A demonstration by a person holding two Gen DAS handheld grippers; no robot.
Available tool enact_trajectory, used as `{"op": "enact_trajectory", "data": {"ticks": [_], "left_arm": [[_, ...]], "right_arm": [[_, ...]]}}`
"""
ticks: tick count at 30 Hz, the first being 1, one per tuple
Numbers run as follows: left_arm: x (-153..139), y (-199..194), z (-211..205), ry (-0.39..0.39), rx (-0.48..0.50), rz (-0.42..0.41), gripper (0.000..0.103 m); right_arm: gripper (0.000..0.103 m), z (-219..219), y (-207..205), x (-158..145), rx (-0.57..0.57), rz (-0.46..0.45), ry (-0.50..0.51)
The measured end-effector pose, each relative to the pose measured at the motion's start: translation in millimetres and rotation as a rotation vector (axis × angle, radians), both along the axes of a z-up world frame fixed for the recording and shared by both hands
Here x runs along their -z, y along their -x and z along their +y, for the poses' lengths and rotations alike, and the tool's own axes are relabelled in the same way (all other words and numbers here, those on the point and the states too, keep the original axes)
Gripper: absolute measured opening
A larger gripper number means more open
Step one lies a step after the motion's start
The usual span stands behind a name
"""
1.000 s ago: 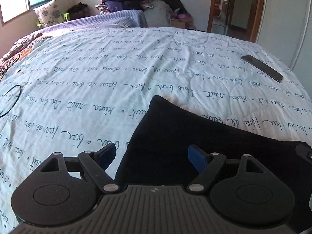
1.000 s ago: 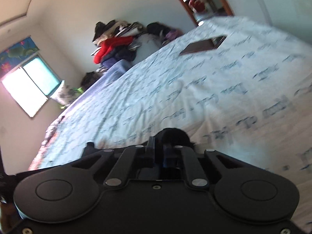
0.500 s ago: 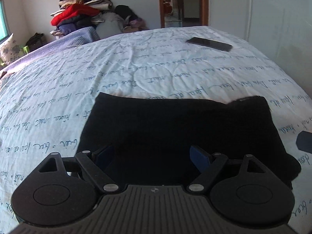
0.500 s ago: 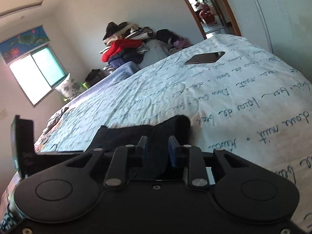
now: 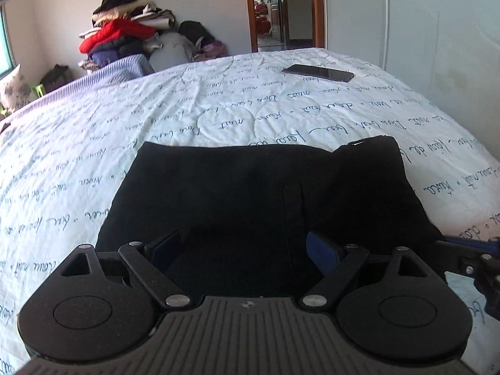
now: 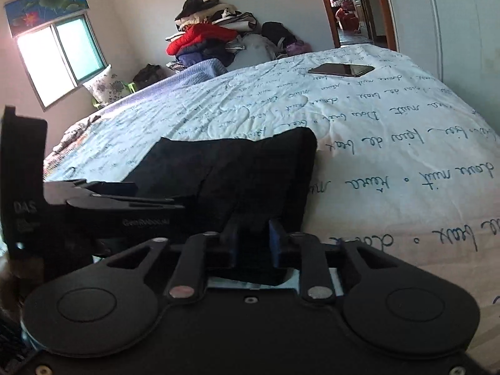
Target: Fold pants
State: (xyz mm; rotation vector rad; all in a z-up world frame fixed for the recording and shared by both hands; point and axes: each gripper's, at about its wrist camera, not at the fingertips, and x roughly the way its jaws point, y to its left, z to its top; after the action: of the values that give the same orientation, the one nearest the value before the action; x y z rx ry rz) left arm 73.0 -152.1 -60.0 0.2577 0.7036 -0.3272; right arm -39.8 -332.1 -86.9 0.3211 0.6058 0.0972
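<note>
Pants (image 5: 265, 193) lie folded into a compact black rectangle near the bed's (image 5: 218, 106) front edge, flatter than half a second ago. Left claw (image 5: 243, 247) hovers wide open, empty; right claw (image 6: 251, 237), nearly closed, apparently still pinches the cloth.

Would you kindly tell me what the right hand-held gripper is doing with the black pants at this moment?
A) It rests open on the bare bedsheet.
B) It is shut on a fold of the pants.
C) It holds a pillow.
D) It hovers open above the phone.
B: the right hand-held gripper has its blue fingers pinched on black pants fabric, while the phone lies far off.
</note>
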Motion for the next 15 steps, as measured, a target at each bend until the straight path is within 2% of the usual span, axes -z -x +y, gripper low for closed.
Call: {"op": "enact_trajectory", "data": {"ticks": [3,6,8,12,15], "left_arm": [[0.9,3.3,0.7,0.006,-0.001,-0.004,0.090],[3.9,4.7,-2.9,-0.023,-0.005,-0.019,0.092],[0.1,4.4,-2.0,-0.026,0.000,-0.028,0.092],[-0.7,-2.7,1.6,-0.007,-0.016,0.009,0.093],[-1.2,-2.6,1.5,-0.004,-0.026,0.015,0.093]], "right_arm": [[0.002,-3.2,12.3,-5.4,0.018,-0.009,0.014],[0.001,-3.9,11.6,1.4,0.043,0.031,0.059],[0.002,-6.7,9.9,5.5,0.047,0.049,0.048],[0.006,-15.2,15.8,-20.2,0.096,-0.070,0.022],[0.006,-2.2,-5.2,-30.7,0.022,-0.103,0.043]]}}
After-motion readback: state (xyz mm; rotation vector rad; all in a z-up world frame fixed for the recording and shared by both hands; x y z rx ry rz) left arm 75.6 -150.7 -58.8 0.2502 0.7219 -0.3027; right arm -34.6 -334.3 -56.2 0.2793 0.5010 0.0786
